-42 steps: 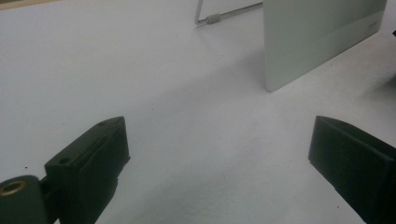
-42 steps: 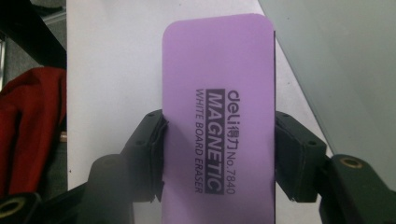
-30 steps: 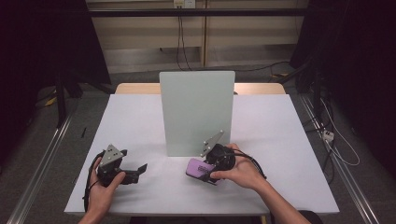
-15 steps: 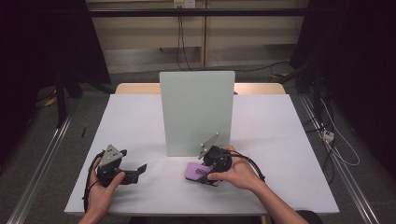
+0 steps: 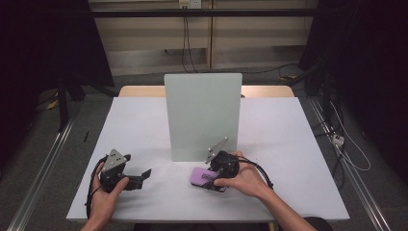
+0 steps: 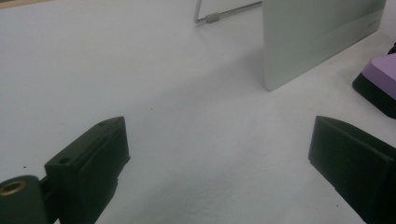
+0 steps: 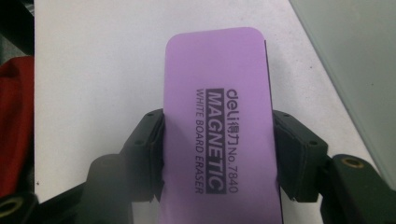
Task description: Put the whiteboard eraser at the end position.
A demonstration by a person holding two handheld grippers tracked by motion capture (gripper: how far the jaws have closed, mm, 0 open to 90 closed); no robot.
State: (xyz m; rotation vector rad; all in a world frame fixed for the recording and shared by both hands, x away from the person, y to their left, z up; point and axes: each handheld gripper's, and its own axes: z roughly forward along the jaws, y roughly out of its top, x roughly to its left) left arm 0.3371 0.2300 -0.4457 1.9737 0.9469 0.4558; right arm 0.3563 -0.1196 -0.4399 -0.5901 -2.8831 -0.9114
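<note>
A purple magnetic whiteboard eraser point(image 7: 217, 130) with a black underside sits between the jaws of my right gripper point(image 7: 218, 149), which press on both of its long sides. In the high view the eraser point(image 5: 204, 176) is at the table's front middle, just before an upright pale whiteboard point(image 5: 203, 115), with the right gripper point(image 5: 216, 179) and hand over it. My left gripper point(image 5: 140, 177) rests near the front left of the table, jaws wide apart and nothing between them. In the left gripper view point(image 6: 219, 158) the eraser's corner point(image 6: 380, 81) shows at the far right.
The whiteboard point(image 6: 317, 37) stands on a wire stand point(image 6: 212, 17) in the middle of the white table point(image 5: 288, 139). Cables trail from both grippers. Dark floor and metal rails flank the table on both sides.
My right gripper with the eraser has shifted slightly toward the left and front. The left gripper has stayed put.
</note>
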